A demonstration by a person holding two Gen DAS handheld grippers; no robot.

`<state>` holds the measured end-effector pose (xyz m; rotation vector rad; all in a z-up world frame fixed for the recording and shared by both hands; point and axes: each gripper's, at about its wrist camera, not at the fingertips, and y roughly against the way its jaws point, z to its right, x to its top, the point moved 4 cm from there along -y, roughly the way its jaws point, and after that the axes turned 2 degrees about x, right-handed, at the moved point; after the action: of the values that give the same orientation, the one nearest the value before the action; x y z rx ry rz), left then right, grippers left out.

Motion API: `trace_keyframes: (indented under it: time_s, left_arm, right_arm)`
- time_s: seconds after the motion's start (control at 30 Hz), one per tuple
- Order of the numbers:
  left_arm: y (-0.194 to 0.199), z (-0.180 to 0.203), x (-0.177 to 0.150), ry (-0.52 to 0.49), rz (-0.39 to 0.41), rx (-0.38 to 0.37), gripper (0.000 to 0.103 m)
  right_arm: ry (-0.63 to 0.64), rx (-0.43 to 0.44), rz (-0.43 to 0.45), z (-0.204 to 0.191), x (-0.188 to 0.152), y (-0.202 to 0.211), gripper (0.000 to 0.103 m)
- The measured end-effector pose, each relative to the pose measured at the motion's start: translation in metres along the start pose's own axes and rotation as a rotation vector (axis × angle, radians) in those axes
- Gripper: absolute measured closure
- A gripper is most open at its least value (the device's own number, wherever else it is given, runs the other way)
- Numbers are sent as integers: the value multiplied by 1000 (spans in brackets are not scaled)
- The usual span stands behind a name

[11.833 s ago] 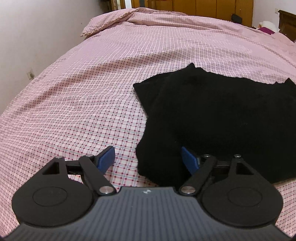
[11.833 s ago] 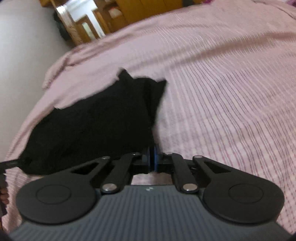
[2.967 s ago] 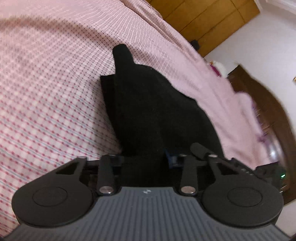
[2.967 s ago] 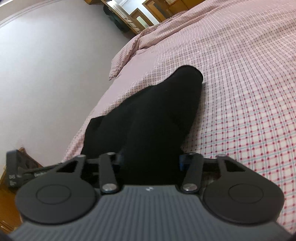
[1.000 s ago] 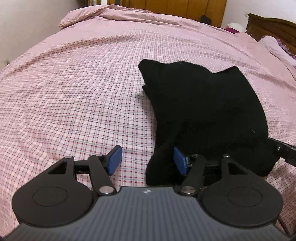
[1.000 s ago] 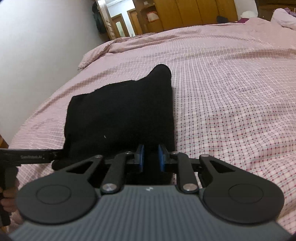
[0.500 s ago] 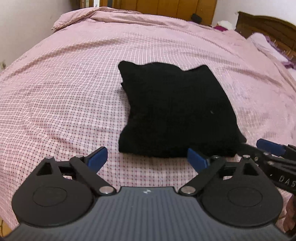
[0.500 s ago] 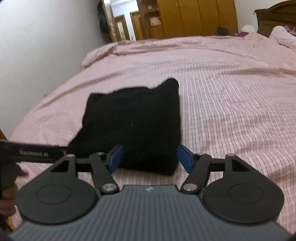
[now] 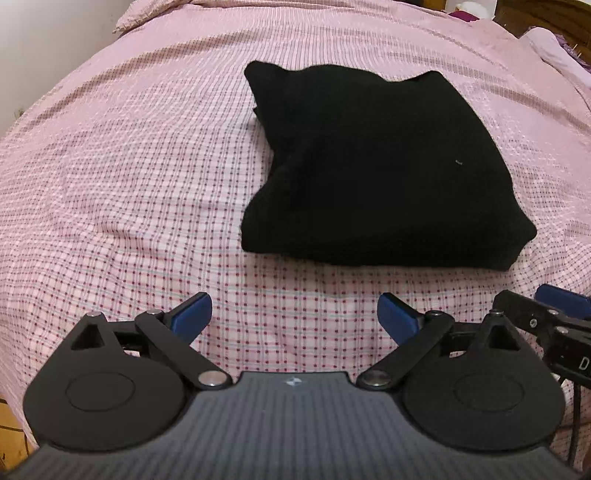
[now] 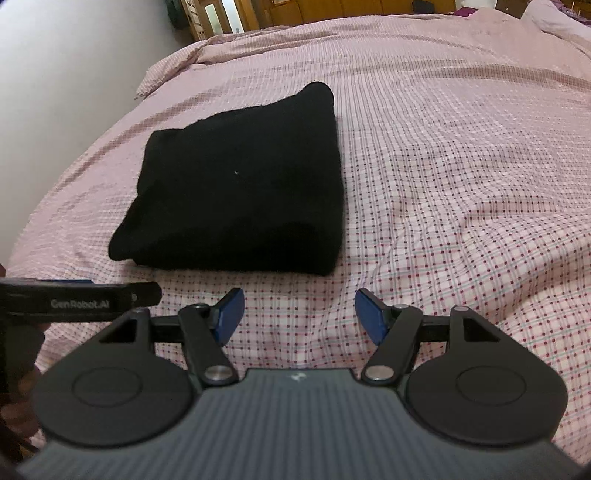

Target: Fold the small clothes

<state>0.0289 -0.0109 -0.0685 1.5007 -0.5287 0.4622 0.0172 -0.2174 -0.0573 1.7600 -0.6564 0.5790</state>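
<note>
A black garment (image 9: 373, 166) lies folded into a thick square on the pink checked bedspread (image 9: 129, 177); the right wrist view shows the same black garment (image 10: 240, 184) left of centre. My left gripper (image 9: 294, 317) stands wide open above bare bedspread, a little short of the fold's near edge. My right gripper (image 10: 298, 315) is open too, with nothing between its blue pads, just in front of the garment's near right corner. Neither gripper touches the cloth. The right gripper's arm shows at the left wrist view's right edge.
The bed fills both views, with a white wall (image 10: 74, 55) on the left and wooden wardrobes (image 10: 332, 11) beyond its far end. A pale pillow (image 9: 557, 51) lies at the far right. The other gripper's black arm (image 10: 74, 293) crosses the right wrist view's left edge.
Both grippers let go of the garment's near edge and opened. They drew back toward the near side, so the folded garment now lies clear ahead of both.
</note>
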Motion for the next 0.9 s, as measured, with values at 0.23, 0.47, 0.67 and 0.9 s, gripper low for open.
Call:
trace_keyframes:
  time_s: [0.23, 0.47, 0.67, 0.9]
  left_arm:
    - [1, 0, -2, -15, 5, 3, 5]
    - [4, 3, -2, -26, 14, 4, 4]
    - [5, 6, -4, -36, 7, 11, 4]
    - [6, 7, -4, -37, 9, 9, 4]
  right_arm:
    - [-11, 0, -14, 0, 0, -2, 35]
    - [-11, -11, -14, 1, 0, -1, 35]
    - [-10, -12, -13, 2, 0, -1, 35]
    - [-8, -15, -9, 2, 1, 0, 35]
